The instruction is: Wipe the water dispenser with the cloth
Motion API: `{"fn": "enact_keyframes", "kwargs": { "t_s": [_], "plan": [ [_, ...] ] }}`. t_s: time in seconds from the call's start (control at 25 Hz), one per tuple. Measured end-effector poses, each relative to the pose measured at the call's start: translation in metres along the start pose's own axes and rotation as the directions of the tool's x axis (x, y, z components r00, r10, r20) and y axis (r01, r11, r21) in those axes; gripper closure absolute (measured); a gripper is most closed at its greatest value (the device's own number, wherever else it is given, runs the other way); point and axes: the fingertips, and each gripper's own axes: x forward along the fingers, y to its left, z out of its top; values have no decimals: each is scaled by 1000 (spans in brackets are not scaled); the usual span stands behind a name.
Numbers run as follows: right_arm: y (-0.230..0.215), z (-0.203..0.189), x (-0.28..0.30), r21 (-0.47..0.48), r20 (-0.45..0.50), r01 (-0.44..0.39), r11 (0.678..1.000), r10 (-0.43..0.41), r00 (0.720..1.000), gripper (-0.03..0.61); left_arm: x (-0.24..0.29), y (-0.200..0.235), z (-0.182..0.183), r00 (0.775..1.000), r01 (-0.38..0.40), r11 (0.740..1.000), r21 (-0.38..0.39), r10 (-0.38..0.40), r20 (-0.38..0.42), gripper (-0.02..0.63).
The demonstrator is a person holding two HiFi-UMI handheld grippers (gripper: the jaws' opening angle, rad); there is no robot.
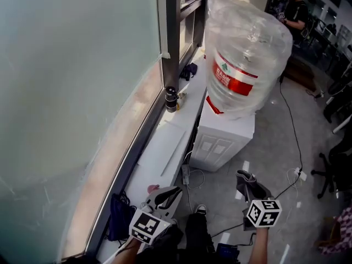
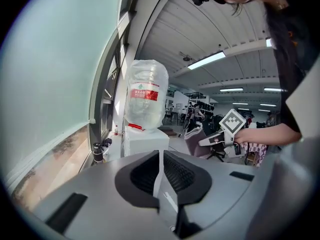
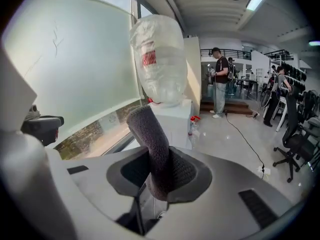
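Note:
The white water dispenser (image 1: 225, 139) stands beside the window sill, with a big clear bottle (image 1: 245, 54) wrapped in plastic on top. It also shows ahead in the left gripper view (image 2: 145, 139) and the right gripper view (image 3: 175, 121). My right gripper (image 1: 247, 194) is low at the right, short of the dispenser, shut on a dark grey cloth (image 1: 250, 185). That cloth (image 3: 152, 144) sticks up from between the jaws of the right gripper (image 3: 159, 176). My left gripper (image 1: 170, 192) is low at the left. Its jaws (image 2: 160, 171) meet with nothing between them.
A white sill (image 1: 165, 142) runs along the frosted window, with a small dark can (image 1: 171, 99) and a dark object (image 1: 188, 70) on it. A power strip and cables (image 1: 187, 175) lie on the floor. Office chairs (image 1: 335, 169) stand at the right, and people (image 3: 218, 81) behind.

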Motion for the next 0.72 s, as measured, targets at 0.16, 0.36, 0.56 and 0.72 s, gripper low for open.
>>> {"fn": "enact_keyframes", "kwargs": {
  "t_s": [0.16,0.36,0.56,0.72],
  "plan": [
    [19,14,-51,37,74,-1,999,-1,997,474,-28,-6,11,1000,0,1000,17,0,3,586],
    [33,18,-103,101,146,15,995,-30,989,474,-47,-21,37,998,35,998,44,-37,45,586],
    [39,7,-139,153,181,37,988,-65,981,474,-57,-39,53,992,87,991,97,-95,79,586],
    [40,-1,-160,179,205,54,982,-91,975,474,-59,-61,63,986,129,983,127,-142,93,586]
  ]
}}
